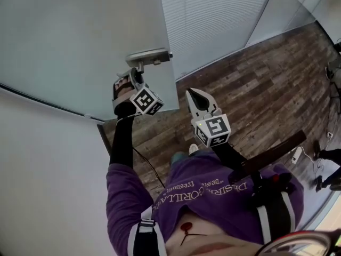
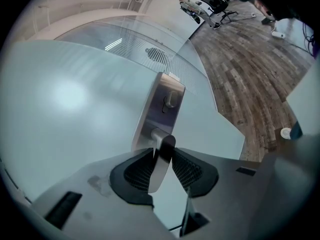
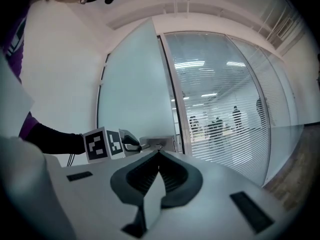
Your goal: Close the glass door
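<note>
The frosted glass door (image 1: pixel 80 41) stands ajar at the upper left, with a metal handle plate (image 1: pixel 148 56) at its edge. My left gripper (image 1: pixel 136 77) is shut on the door's lever handle (image 2: pixel 161 156); both pads press the flat lever, below the lock plate (image 2: pixel 162 104). My right gripper (image 1: pixel 191 92) hangs free to the right of the door, above the floor, its jaws shut with nothing between them. In the right gripper view the closed jaw tips of the right gripper (image 3: pixel 159 154) point toward the handle plate (image 3: pixel 157 143) and the left gripper's marker cube (image 3: pixel 102 144).
A glass wall with white blinds (image 1: pixel 213 15) adjoins the door's free edge. Wood plank floor (image 1: pixel 266 89) spreads to the right. An office chair (image 2: pixel 216 1) and a person (image 2: pixel 186 3) are far off. A white wall (image 1: pixel 48 169) fills the lower left.
</note>
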Motion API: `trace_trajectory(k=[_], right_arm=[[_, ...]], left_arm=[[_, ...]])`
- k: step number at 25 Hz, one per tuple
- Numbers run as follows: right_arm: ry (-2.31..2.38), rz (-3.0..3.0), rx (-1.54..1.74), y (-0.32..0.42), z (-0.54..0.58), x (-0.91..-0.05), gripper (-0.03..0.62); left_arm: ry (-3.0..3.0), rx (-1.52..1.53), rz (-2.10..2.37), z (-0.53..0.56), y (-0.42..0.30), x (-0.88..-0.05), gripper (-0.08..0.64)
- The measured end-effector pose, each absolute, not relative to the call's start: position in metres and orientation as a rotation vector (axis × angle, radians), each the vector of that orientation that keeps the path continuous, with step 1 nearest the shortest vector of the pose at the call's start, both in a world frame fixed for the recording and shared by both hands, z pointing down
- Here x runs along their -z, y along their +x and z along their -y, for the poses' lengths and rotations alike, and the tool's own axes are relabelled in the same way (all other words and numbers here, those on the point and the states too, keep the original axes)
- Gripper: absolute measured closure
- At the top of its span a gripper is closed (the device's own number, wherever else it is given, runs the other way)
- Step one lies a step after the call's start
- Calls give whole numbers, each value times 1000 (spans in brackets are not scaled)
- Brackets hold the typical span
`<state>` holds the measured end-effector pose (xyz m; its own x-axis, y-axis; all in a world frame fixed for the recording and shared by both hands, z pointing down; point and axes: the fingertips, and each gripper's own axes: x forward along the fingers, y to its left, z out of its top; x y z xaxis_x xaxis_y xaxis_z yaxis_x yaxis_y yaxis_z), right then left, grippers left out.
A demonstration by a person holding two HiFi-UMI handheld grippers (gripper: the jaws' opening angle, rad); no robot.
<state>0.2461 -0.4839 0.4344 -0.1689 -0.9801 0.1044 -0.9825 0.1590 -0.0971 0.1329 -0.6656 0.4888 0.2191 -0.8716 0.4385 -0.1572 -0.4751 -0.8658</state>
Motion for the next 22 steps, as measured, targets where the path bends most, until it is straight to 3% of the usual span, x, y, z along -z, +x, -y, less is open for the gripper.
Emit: trace_trajectory(k=[22], right_arm=[[2033,2351,-197,242,501,-440,595]], left_arm=[[-1777,1308,-946,671,134,-492,449]])
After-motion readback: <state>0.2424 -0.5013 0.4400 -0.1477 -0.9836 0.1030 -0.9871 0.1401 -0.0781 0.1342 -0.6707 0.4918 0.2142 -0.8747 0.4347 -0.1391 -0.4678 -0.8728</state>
